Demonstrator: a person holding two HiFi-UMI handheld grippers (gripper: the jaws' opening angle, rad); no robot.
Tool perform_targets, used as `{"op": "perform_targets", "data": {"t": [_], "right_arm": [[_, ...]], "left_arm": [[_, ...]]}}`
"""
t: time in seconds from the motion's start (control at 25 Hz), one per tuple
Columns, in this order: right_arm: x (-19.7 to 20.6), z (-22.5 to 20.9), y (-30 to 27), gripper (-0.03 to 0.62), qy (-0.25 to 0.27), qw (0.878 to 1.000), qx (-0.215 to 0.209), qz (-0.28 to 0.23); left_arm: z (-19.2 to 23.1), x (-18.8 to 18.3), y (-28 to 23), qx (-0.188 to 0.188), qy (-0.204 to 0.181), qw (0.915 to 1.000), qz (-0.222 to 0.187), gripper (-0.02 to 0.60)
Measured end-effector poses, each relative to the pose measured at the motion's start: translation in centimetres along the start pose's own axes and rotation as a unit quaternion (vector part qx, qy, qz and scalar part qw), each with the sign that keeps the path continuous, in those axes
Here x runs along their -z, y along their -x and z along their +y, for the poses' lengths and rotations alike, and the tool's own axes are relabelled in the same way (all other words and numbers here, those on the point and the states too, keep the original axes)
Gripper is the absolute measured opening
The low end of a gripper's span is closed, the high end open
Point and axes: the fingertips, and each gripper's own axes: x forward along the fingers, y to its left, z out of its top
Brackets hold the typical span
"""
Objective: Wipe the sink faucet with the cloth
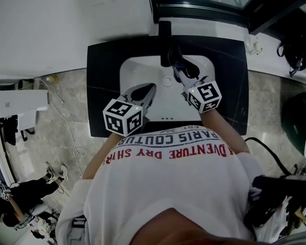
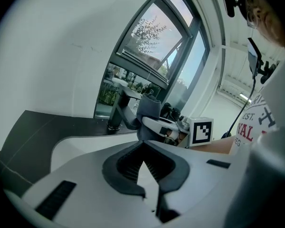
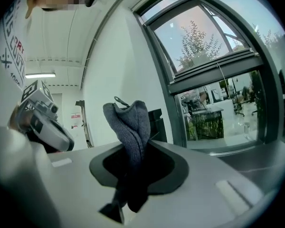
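Washbasin seen from above, from my head camera. A white sink [image 1: 135, 70] is set into a dark surface [image 1: 104, 70], and the black faucet [image 1: 164, 32] stands at the upper centre of the frame, at the back rim of the basin.

My right gripper [image 1: 176, 60] reaches up the middle of the frame to the faucet. Its fingers are clamped on a grey cloth [image 3: 128, 120]. The cloth is pinched low, so a folded wad stands up beyond the fingertips. I judge it is held that way so that soft fabric, not hard plastic, meets the metal. In the right gripper view the faucet's dark body shows just behind the wad, with a window [image 3: 213, 80] beyond it. I cannot tell whether cloth and faucet are touching.

My left gripper [image 1: 152, 87] hangs over the basin at centre left of the frame, apart from the faucet. Its fingers are together at the tips, with nothing between them. It seems parked low and to the side, leaving the right one room to work. From its own view the cloth appears beside the spout, so I judge the wiping is at or near its start.
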Motion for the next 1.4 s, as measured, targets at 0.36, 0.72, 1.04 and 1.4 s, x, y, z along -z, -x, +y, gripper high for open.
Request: {"op": "perform_targets", "data": {"t": [0.36,0.72,1.04,1.4], "right_arm": [[-1.4,-2.8,-3.1,0.079,-0.023,1.0,0.01,-0.012],[-3.3,-5.4,-5.3,0.079,-0.057,0.998,0.02,-0.03],[-4.0,-7.3,-6.5,0.078,-0.086,0.995,0.02,-0.037],[2.0,-8.9,-8.7,0.078,-0.099,0.992,0.046,0.058]], "left_arm": [[1.6,0.1,-0.1,-0.01,0.008,0.9999,0.007,0.002],[2.1,0.3,-0.3,-0.016,0.01,0.9998,0.01,0.002],[2.2,0.6,-0.5,-0.016,0.008,0.9997,0.017,0.002],[2.8,1.1,-0.6,-0.022,0.009,0.9994,0.026,0.001]]}}
